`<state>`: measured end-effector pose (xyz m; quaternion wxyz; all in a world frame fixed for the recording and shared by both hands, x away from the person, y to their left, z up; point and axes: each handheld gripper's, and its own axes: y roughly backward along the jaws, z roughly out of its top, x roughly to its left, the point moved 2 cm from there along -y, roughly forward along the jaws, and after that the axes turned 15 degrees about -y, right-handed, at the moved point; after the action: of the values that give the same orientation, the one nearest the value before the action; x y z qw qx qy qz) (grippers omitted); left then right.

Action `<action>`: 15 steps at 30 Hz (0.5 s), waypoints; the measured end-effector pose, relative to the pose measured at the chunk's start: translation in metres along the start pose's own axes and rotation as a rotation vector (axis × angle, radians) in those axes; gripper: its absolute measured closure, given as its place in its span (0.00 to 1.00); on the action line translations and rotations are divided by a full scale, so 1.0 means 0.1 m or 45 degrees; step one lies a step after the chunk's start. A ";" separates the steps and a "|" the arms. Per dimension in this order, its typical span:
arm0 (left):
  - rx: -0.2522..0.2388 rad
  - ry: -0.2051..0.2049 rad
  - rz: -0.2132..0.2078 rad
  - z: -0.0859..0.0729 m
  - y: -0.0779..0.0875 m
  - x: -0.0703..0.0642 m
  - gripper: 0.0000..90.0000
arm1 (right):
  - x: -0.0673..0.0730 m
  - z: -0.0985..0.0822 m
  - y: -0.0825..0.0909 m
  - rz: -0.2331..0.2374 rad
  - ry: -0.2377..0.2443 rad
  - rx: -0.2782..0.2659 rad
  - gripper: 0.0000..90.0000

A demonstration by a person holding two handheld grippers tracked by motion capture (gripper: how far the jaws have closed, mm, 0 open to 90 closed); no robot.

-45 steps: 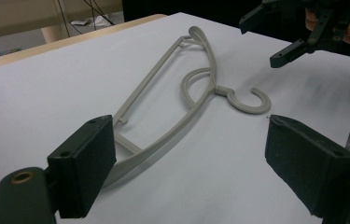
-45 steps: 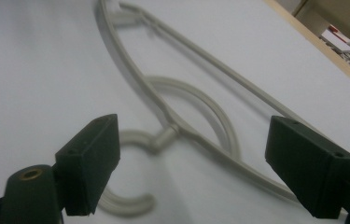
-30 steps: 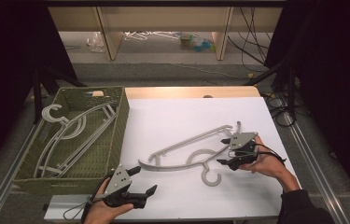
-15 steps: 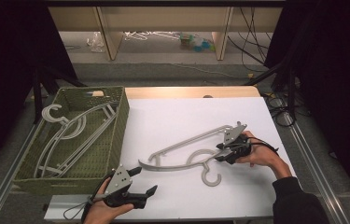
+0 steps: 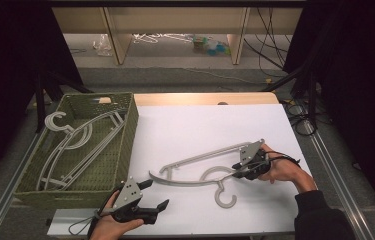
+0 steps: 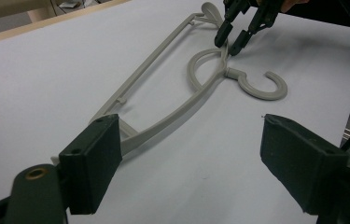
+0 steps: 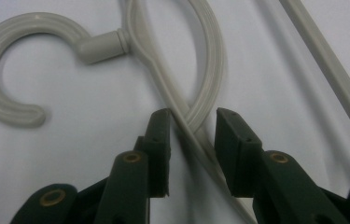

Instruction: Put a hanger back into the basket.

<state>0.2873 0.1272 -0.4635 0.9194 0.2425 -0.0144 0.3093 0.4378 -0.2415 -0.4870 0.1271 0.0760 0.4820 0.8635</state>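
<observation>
A grey plastic hanger (image 5: 200, 158) lies flat on the white table, its hook toward the front edge. My right gripper (image 5: 238, 168) is at the hanger's right half, close to the loop below the hook. In the right gripper view its jaws stand slightly apart on either side of the hanger's thin arm (image 7: 186, 123), open, my right gripper (image 7: 191, 116) low over the table. My left gripper (image 5: 156, 194) is held near the front edge, wide open and holding nothing. In the left gripper view the hanger (image 6: 182, 111) stretches away from my left gripper (image 6: 191, 122) toward the right gripper (image 6: 232, 42).
A green woven basket (image 5: 132, 125) stands at the table's left side with several grey hangers (image 5: 75, 140) inside. A wooden strip (image 5: 200, 98) borders the table's far edge. Cables (image 5: 295, 110) trail off the right side.
My right gripper has slid left along the hanger toward its loop, and its jaws now straddle the arm. The left gripper has stayed where it was.
</observation>
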 end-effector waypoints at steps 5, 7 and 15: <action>0.005 0.003 -0.010 0.00 -0.02 -0.01 0.23 | -0.02 0.01 -0.02 0.027 -0.071 0.018 0.71; 0.011 -0.025 -0.012 0.00 -0.02 0.01 0.23 | -0.02 0.04 -0.02 0.010 -0.068 0.040 0.71; 0.003 -0.009 -0.009 0.00 -0.02 0.01 0.24 | 0.07 0.18 -0.05 -0.034 -0.004 0.176 0.79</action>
<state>0.2893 0.1268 -0.4642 0.9202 0.2446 -0.0163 0.3052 0.4362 -0.2224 -0.4816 0.1338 0.0796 0.5414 0.8262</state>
